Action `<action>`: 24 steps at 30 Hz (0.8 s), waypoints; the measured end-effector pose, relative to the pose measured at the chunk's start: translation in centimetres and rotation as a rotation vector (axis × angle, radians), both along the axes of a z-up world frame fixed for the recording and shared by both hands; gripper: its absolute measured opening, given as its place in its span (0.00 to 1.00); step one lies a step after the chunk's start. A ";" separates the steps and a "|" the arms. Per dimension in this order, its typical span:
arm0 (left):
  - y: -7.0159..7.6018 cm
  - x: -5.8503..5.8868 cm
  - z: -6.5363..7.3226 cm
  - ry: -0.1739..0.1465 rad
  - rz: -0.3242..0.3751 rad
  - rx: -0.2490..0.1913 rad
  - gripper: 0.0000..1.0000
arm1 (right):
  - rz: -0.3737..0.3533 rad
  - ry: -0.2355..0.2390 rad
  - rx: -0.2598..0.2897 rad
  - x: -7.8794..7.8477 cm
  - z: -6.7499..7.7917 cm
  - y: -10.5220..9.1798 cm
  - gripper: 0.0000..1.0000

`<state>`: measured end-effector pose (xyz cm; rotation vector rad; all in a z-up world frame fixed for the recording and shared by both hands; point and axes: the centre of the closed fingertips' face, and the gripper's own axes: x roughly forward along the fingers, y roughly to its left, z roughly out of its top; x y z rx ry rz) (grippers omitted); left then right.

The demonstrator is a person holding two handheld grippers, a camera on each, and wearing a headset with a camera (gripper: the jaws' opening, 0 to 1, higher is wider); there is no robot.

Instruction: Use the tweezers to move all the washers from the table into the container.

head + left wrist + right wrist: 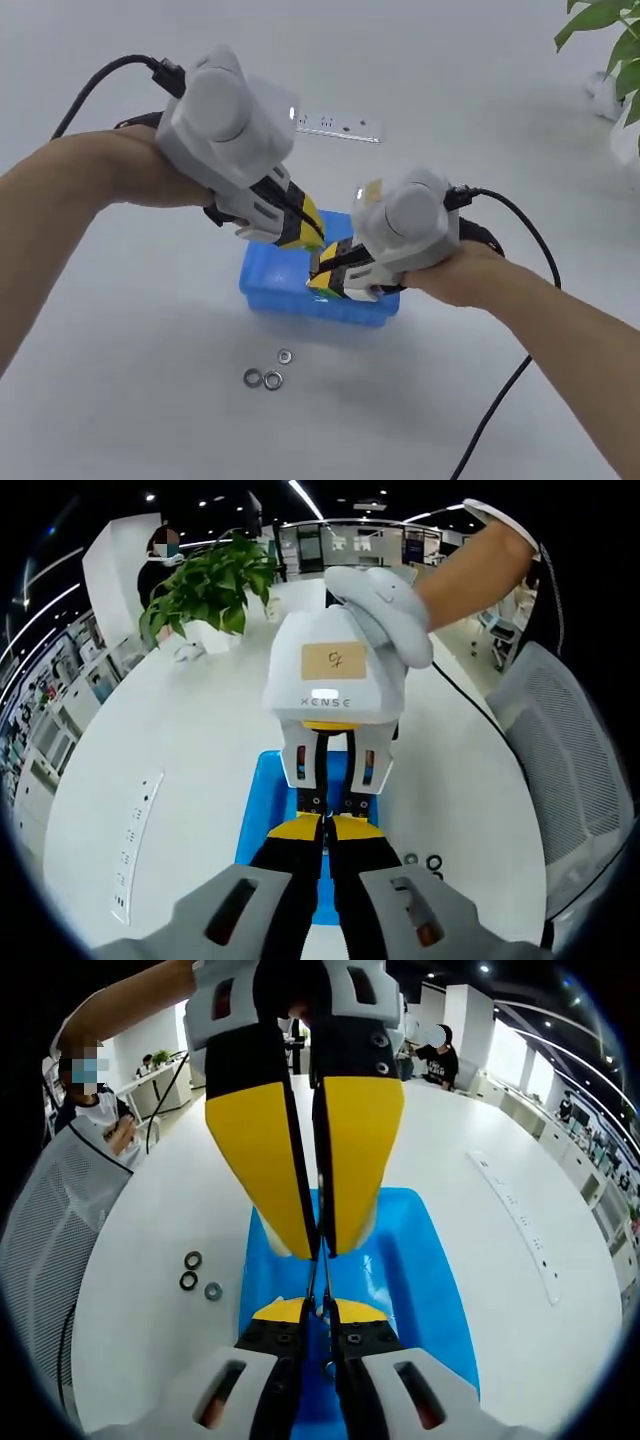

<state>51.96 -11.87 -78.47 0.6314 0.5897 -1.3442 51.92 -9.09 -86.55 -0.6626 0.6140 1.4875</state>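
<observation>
Two hands hold two grippers over a blue box [268,291] on a white table [110,400]. The left hand [150,170] holds the left gripper [305,228]. It comes in from 10 o'clock and points down at the box. The right hand [462,275] holds the right gripper [325,277]. It comes in from 3 o'clock. The two yellow tips almost meet above the box.

In the right gripper view, thin metal tweezers [318,1265] run in a line from one gripper to the other. The left gripper's yellow jaws are pressed together on the far end of the tweezers. The right gripper's jaws are pressed together on the near end. The tweezers hang over the inside of the box.

Three washers [270,375] lie on the table, close together, apart from the box. In the head view they are at 6 o'clock from the box. I cannot tell if any washer is in the box.

A long white power strip [340,127] lies on the table at 12 o'clock from the box. A green plant [610,40] is at 2 o'clock. In the left gripper view, a grey mesh chair [560,770] stands at 3 o'clock, next to the table.
</observation>
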 end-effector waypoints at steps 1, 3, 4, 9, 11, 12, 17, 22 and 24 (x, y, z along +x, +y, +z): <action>0.0 0.0 0.0 0.002 0.002 -0.001 0.05 | 0.000 0.001 -0.001 0.0 0.0 0.0 0.10; 0.0 0.0 0.0 0.002 0.003 0.001 0.06 | 0.002 -0.001 -0.005 0.0 0.1 0.0 0.11; 0.0 -0.1 -0.1 0.002 0.002 0.006 0.06 | 0.006 -0.002 -0.007 -0.1 0.1 0.0 0.11; 0.1 -0.2 -0.2 0.000 -0.003 0.017 0.06 | 0.012 -0.009 -0.011 -0.2 0.1 0.0 0.11; 0.1 -0.3 0.0 0.001 -0.003 0.017 0.06 | 0.010 -0.010 -0.009 -0.2 0.2 0.0 0.11; 0.1 -0.3 0.1 -0.002 -0.003 0.017 0.06 | 0.010 -0.013 -0.007 -0.1 0.4 0.0 0.11; 0.1 -0.4 0.7 -0.011 -0.004 0.013 0.06 | 0.011 -0.027 -0.002 -0.1 1.1 0.0 0.11; 0.1 -0.6 1.6 -0.023 -0.005 0.012 0.06 | 0.010 -0.038 0.004 -0.2 1.9 0.0 0.11; 0.0 -0.8 1.9 -0.027 -0.008 0.013 0.06 | 0.009 -0.043 0.006 -0.3 2.2 -0.1 0.11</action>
